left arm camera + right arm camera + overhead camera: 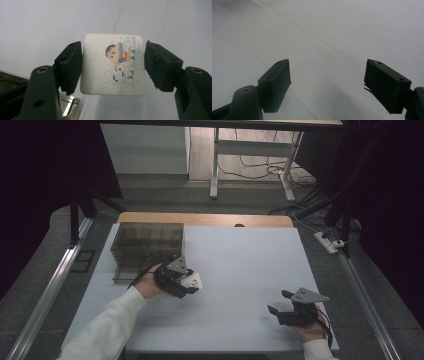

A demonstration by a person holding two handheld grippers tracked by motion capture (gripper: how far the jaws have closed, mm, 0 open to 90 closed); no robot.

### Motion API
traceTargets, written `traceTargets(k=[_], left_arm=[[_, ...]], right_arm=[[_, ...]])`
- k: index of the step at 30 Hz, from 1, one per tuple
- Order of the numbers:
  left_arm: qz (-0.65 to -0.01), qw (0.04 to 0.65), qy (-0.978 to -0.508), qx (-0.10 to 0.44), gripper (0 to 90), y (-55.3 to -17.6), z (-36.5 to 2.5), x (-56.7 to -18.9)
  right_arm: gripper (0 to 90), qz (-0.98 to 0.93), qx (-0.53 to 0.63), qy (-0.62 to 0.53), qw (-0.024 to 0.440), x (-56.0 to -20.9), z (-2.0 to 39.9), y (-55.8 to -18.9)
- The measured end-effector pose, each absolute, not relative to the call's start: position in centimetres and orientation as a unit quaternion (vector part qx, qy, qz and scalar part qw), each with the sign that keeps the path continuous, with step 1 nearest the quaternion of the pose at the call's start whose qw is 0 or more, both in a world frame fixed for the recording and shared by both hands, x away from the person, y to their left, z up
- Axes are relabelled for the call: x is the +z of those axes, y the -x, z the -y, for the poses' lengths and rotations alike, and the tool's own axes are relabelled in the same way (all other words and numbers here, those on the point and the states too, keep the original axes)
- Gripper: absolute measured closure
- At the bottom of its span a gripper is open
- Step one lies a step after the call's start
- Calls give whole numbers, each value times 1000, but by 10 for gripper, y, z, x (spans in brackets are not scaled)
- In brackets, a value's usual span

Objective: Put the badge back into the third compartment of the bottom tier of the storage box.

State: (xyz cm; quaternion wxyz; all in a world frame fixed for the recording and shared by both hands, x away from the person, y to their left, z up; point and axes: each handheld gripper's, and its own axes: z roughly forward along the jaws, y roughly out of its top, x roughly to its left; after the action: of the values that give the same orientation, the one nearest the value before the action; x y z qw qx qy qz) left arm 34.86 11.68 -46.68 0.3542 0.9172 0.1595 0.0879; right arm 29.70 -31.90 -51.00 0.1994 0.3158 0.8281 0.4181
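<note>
A white square pad point(100, 75) with a colour cartoon figure printed on it sits between the jaws of my left gripper point(113, 67). Both black pads press on its side edges, so the gripper is shut on it. In the high view this left gripper point(187, 284) holds the white square pad point(194, 280) just above the white mat, right in front of the dark box. My right gripper point(279, 301) rests low near the table's front right, its jaws wide apart. Between them, the right gripper point(327, 85) has nothing but bare mat.
A dark see-through box point(146, 250) stands at the back left of the white mat point(240, 265). A wooden table edge point(205, 219) runs behind it. A shiny metal part point(70, 105) shows below the left jaw. Desk legs and cables point(260, 170) lie on the floor beyond.
</note>
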Motion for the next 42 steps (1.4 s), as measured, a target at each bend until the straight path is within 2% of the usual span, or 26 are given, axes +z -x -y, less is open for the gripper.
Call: traceTargets(k=[29, 42], left_arm=[[-188, 337, -916, 105, 326, -350, -160, -466], [-204, 323, -918, 106, 326, -362, -176, -472]], right_arm=[[210, -828, 418, -315, 199, -510, 319, -297], [210, -830, 415, -315, 199, -510, 318, -297]])
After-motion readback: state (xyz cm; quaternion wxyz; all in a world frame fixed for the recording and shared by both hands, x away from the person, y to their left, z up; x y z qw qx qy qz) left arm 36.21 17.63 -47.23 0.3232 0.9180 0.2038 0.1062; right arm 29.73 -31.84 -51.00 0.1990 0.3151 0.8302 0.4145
